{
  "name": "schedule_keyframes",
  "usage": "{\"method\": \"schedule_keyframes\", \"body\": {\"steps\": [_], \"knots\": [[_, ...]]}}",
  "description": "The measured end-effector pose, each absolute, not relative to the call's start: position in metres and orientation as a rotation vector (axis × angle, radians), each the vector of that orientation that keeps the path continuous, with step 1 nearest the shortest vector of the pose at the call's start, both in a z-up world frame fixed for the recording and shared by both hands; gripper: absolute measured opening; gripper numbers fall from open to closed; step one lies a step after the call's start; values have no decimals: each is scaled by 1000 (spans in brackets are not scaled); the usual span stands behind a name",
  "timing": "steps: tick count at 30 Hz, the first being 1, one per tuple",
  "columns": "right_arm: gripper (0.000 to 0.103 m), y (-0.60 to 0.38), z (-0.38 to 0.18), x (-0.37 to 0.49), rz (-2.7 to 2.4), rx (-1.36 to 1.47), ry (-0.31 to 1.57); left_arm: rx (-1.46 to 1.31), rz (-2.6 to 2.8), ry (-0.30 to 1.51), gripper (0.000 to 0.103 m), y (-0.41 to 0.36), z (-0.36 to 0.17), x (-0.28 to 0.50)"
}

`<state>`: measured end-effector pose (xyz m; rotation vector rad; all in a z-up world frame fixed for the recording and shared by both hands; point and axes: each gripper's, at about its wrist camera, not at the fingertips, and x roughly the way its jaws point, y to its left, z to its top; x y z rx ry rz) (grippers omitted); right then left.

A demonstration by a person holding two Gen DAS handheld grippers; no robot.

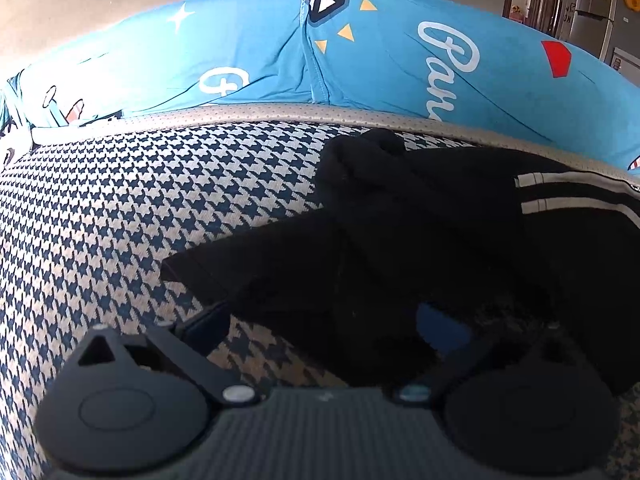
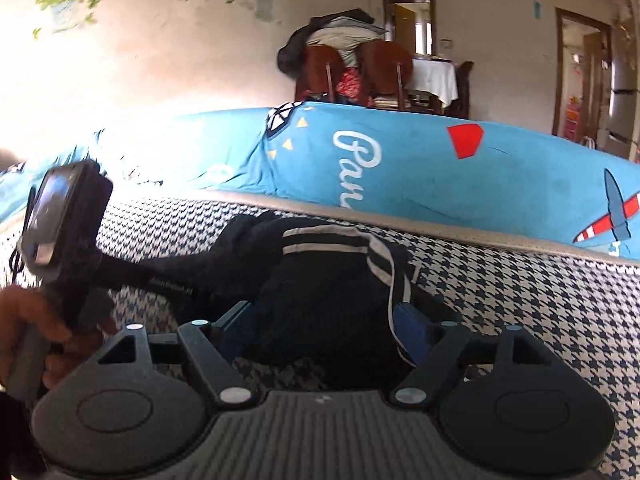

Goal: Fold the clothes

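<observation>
At the left of the right-wrist frame a hand (image 2: 28, 332) held the left gripper (image 2: 120, 276), its tip buried in the dark cloth, so whether it was clenched could not be told. Centre frame, the black garment (image 2: 320, 280) with white stripes lay bunched on the houndstooth cushion (image 2: 540, 300), below the blue cover (image 2: 420, 160) across the upper middle. The right gripper (image 2: 324, 328) stood released, jaws wide on either side of the cloth, pads apparently not pressing. The likely risk: with that side let go, the loose heap could slump or unfold, and a fresh pinch might catch several layers, spoiling the fold.
</observation>
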<state>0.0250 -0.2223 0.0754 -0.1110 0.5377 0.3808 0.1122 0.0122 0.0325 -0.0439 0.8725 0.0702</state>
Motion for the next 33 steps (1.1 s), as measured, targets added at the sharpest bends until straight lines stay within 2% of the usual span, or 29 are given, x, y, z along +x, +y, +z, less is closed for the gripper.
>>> {"method": "schedule_keyframes", "body": {"steps": [11, 13, 15, 18, 21, 26, 31, 33], "knots": [[79, -187, 40, 47, 326, -309, 602, -39, 61, 878, 103, 11, 32, 111], [70, -189, 38, 54, 303, -295, 607, -41, 63, 878, 103, 11, 33, 111], [46, -193, 40, 63, 278, -265, 603, -42, 65, 876, 103, 11, 33, 110], [25, -212, 53, 78, 250, -151, 581, -37, 65, 873, 103, 10, 34, 108], [20, -235, 66, 94, 222, -21, 545, -27, 65, 869, 103, 9, 34, 107], [14, -251, 84, 117, 149, 31, 456, -35, 70, 873, 103, 10, 34, 108], [12, -268, 96, 140, 61, 108, 401, -46, 66, 881, 103, 10, 33, 109], [7, -275, 99, 147, 8, 122, 375, -50, 64, 885, 103, 10, 33, 109]]}}
